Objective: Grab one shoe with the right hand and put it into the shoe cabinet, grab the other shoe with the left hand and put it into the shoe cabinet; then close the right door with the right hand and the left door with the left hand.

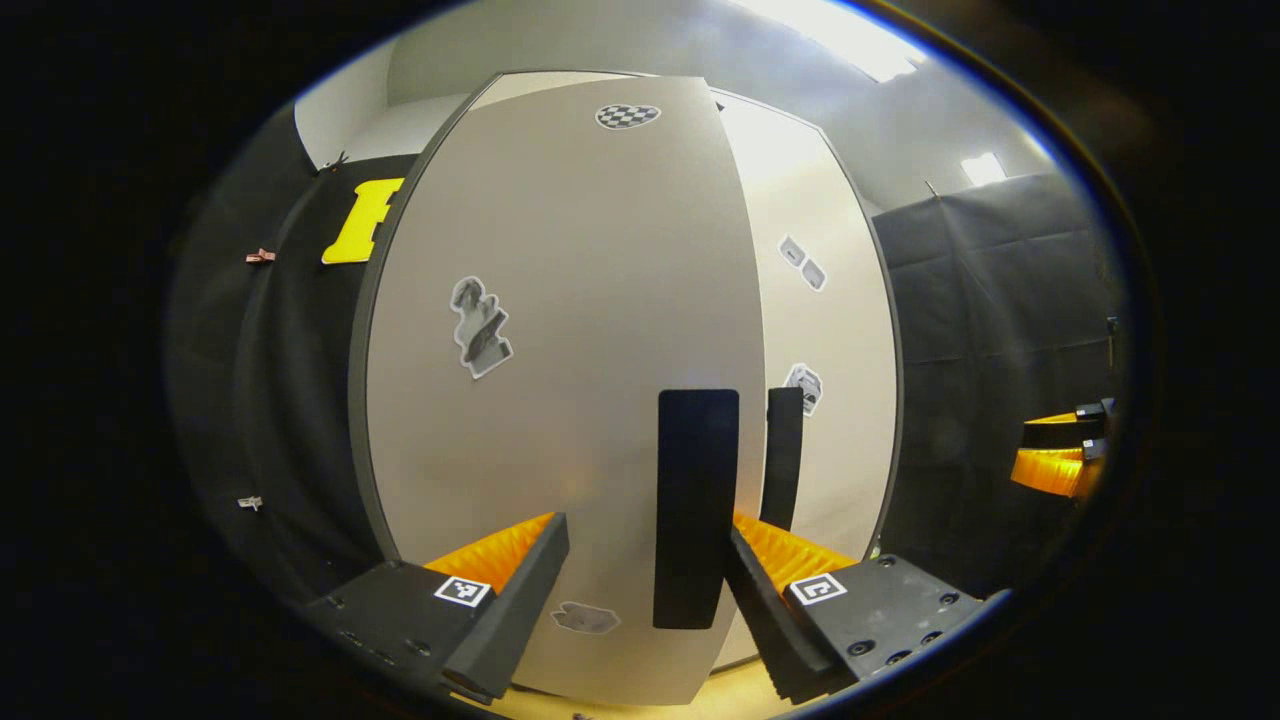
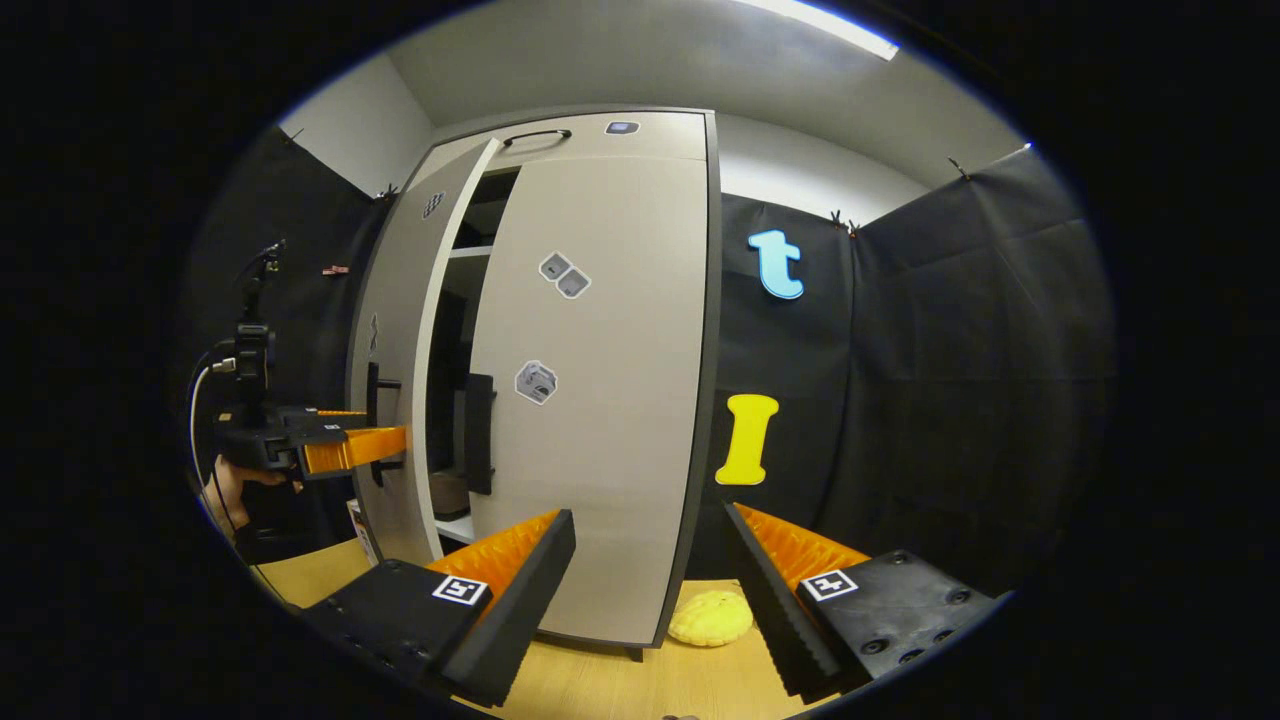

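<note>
I'm standing in a recording booth, not a lived-in home. Black cloth (image 2: 930, 340) hangs as walls on both sides, clipped along its top edge, with plain white wall (image 2: 800, 175) and a ceiling strip light (image 2: 830, 28) above it. A tall grey shoe cabinet (image 2: 600, 380) stands alone on a bare light wood floor (image 2: 620, 685), and its doors carry printed marker stickers (image 2: 565, 275), one a checkered patch (image 1: 627, 116), like the square tags on my claws.

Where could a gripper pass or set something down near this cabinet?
Bare floor lies before the right door, left of the yellow object. It is crowded at the gap between the doors, where the left gripper meets the left door.
</note>
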Demonstrator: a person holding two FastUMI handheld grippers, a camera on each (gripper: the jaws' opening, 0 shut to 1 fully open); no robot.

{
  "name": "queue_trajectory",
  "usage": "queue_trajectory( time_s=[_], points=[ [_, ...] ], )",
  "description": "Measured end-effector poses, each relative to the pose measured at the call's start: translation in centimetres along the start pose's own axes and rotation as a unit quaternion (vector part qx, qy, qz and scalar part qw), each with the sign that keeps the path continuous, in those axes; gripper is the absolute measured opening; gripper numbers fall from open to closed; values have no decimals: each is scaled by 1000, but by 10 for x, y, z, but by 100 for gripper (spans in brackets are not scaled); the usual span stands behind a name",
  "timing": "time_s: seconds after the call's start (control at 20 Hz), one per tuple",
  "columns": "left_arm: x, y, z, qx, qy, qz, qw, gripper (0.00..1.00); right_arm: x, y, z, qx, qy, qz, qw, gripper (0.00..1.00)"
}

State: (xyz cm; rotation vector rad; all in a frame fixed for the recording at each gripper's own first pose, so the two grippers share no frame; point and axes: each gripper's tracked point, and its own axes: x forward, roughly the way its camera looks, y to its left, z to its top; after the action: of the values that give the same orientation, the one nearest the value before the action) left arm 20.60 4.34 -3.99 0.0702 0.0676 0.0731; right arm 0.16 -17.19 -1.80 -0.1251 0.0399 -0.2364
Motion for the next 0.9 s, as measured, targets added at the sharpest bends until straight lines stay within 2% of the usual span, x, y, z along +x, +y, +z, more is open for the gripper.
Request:
queue_trajectory(
  time_s=[0.55,0.9],
  points=[
    [33,-1,-2,19,2,59,998,93,5,-2,-7,6,10,24,1000,98],
    [37,0,-3,27,4,78,997,93,1,-7,-7,14,12,24,1000,98]
  ],
)
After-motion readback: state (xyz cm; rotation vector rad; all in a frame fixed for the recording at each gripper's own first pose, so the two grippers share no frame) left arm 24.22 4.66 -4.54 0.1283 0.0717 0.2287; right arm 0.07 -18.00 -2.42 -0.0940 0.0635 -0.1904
